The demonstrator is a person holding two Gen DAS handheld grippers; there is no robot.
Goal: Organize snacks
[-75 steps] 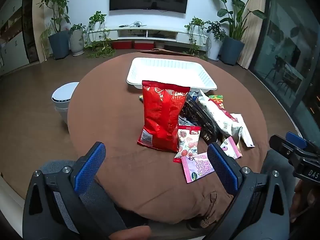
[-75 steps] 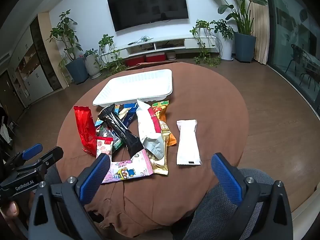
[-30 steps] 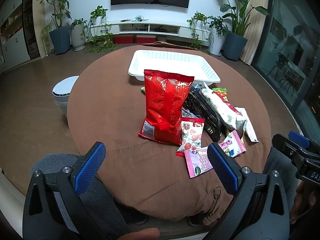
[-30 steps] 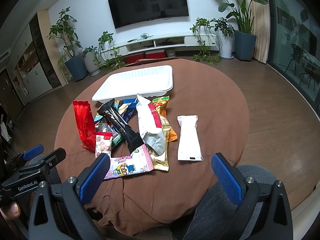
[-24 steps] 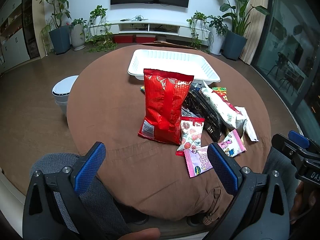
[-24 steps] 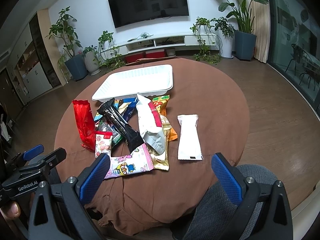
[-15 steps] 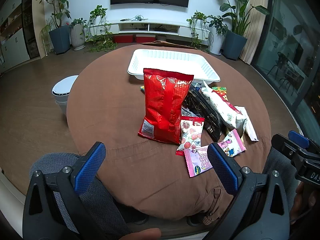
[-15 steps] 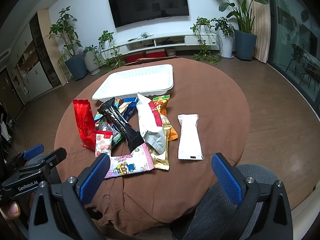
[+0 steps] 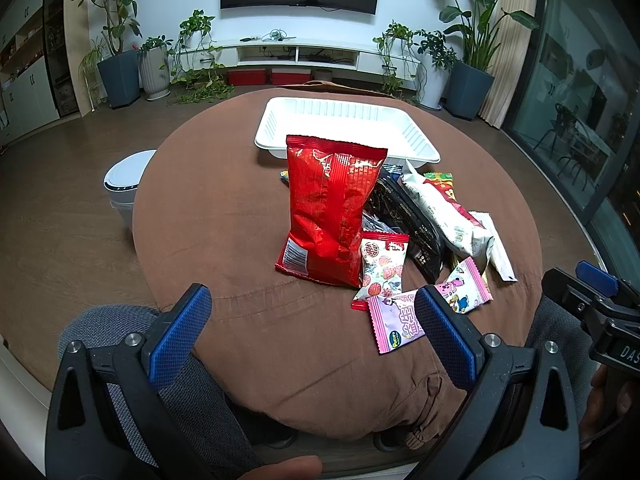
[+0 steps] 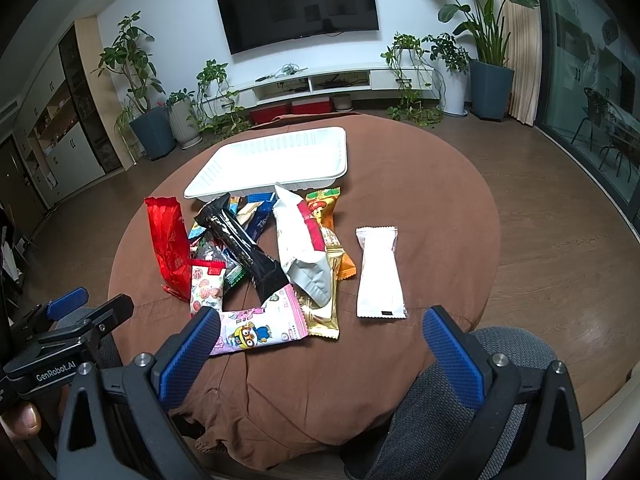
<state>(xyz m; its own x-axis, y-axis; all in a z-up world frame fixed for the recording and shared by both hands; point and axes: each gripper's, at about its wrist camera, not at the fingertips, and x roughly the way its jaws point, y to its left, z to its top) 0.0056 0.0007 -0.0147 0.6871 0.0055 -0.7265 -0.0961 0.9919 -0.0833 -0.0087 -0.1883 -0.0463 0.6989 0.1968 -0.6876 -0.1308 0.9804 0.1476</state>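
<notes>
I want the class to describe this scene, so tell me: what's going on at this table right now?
A seated person holds a gripper in each hand above a round, brown-clothed table. Both the left gripper and right gripper are open and hold nothing. A pile of snack packets, including a red bag and a plain white packet, lies loose on the cloth. The white tray behind them has nothing in it, so no snack has been sorted yet.

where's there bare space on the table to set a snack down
The white tray is empty. Bare brown cloth lies left of the red bag and right of the white packet, out to the table edge. Between those two, the packets overlap in a crowded pile.
</notes>
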